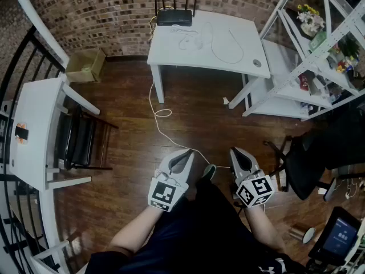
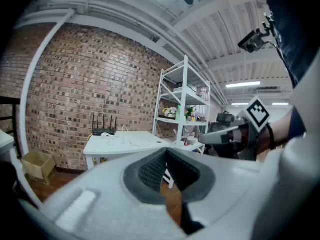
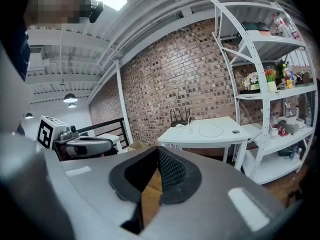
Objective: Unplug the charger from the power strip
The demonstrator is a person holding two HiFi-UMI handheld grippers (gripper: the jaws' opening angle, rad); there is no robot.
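While both tools are held low in front of the person, the unplug hasn't started; this is the approach step.

Head view: left hand-held gripper (image 1: 182, 158) and right hand-held gripper (image 1: 238, 156) are both clenched and empty, pointing out over the wood floor. The white bench (image 1: 251, 67) stands well apart from them against the brick wall, with a black router (image 1: 174, 17) at its back edge. Beside the router are small white items (image 1: 185, 37) and a looped white cable (image 1: 228, 50). I can't pick out the charger or the power strip for sure; my guess is they're in that white clutter. A white cord (image 1: 161, 114) runs from the bench leg across the floor toward the person.

Left gripper view: pads are closed together with nothing between them, and the bench (image 2: 125, 143) is far ahead.

Right gripper view: same, jaws closed on nothing, bench (image 3: 220, 133) and router (image 3: 180, 119) distant.

Next move, as I read it: walk to the bench, find the strip, open one hand-held gripper, brace the strip with the other, then pull the plug straight out.

Writing: only the square marker patterns on the cubes. The lit screen (image 1: 340, 236) at lower right is too small to read.
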